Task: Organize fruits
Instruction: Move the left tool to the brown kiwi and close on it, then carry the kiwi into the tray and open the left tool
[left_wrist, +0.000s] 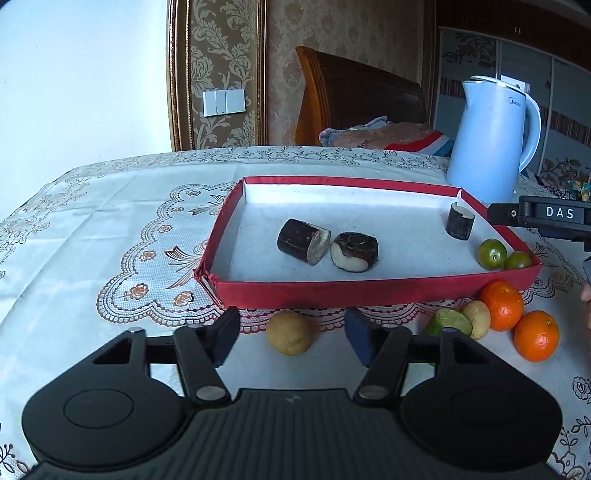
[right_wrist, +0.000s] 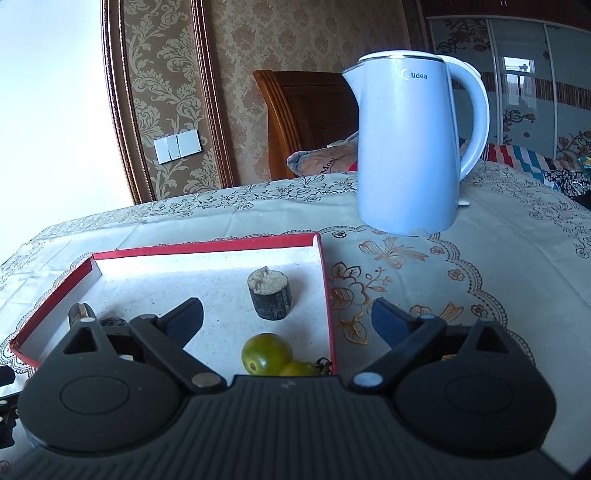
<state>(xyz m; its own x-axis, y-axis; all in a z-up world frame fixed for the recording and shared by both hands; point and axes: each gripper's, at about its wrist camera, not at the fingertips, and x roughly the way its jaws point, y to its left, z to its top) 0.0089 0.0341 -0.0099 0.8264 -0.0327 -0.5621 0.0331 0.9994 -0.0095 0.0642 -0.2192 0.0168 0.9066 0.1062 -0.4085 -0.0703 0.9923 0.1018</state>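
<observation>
A red tray (left_wrist: 369, 291) with a white floor holds two dark cane pieces (left_wrist: 304, 240) lying mid-tray, a third cane piece (left_wrist: 460, 221) upright at its right, and two green fruits (left_wrist: 492, 253) in the near right corner. On the cloth in front of the tray lies a yellow-brown fruit (left_wrist: 289, 332). It sits between the fingers of my left gripper (left_wrist: 291, 341), which is open, with gaps on both sides. My right gripper (right_wrist: 288, 319) is open above the tray's (right_wrist: 207, 245) right corner, over the green fruits (right_wrist: 266, 353) and near the upright cane piece (right_wrist: 269, 297).
A lime (left_wrist: 448, 321), another yellow fruit (left_wrist: 478, 319) and two oranges (left_wrist: 502, 304) lie on the cloth off the tray's near right corner. A pale blue kettle (right_wrist: 406, 147) stands behind the tray on the right. The lace tablecloth (left_wrist: 110, 229) stretches to the left.
</observation>
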